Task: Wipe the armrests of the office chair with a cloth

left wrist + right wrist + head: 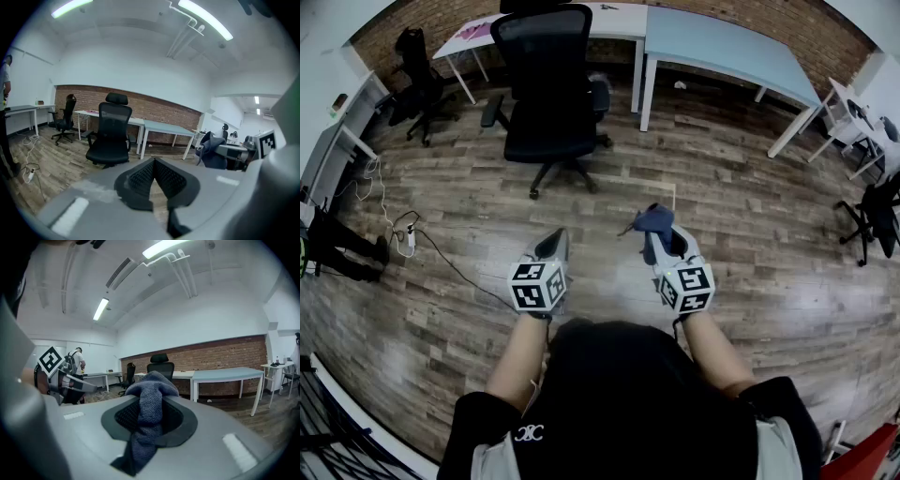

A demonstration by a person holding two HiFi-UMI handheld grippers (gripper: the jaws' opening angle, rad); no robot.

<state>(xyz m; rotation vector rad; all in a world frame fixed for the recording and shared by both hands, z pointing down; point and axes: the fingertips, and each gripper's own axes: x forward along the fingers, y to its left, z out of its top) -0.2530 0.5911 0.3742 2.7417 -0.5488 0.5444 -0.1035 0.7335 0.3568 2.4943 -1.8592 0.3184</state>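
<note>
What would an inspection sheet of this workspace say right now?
Surface: wood floor, no spill seen.
Job's things: chair stands by the tables, well ahead of the person; cloth is not yet at an armrest.
Clutter: small white scrap under a table.
Grippers: left hand-held gripper has its jaws together and holds nothing; right hand-held gripper is clamped on the cloth.
Cables: power strip and loose cables lie on the floor at left.
Surroundings: tables, brick wall, second chair, a person's legs at left.
</note>
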